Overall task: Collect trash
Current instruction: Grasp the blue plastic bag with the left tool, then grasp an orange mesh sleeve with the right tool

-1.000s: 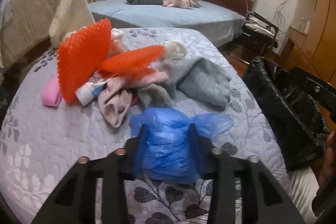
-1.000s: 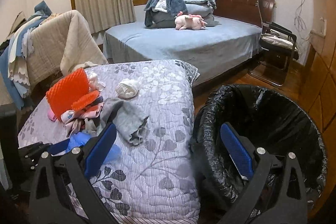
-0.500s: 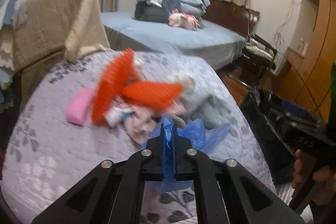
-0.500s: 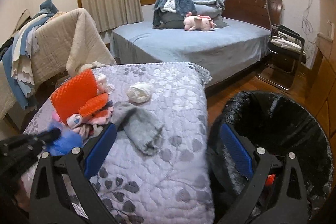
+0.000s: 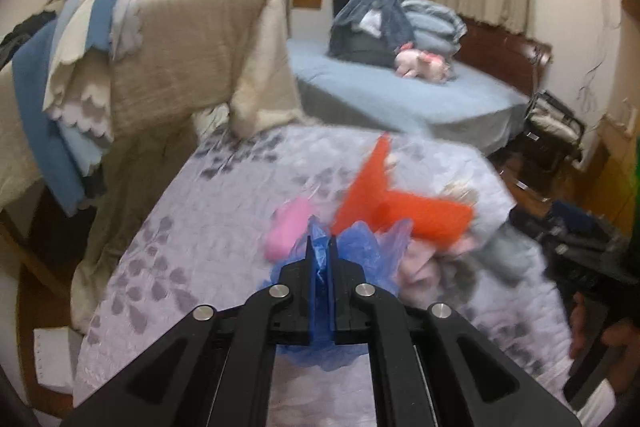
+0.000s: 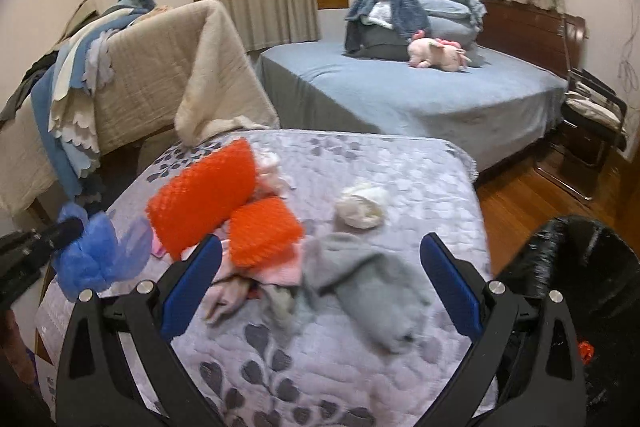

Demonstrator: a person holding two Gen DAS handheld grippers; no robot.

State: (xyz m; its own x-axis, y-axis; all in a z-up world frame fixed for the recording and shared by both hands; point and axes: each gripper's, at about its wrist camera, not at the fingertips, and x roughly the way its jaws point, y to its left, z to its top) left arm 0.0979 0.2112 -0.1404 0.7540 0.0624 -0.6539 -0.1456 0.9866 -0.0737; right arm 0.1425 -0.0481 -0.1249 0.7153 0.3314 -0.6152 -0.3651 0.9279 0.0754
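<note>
Though blurred, blue bag [image 5: 362, 253] (unlabelled)

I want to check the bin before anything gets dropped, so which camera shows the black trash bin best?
The right wrist view: the black trash bin sits at its lower right, with the rim and black liner visible beside the quilted table. The left wrist view shows only a dark blurred patch at the right edge.
</note>
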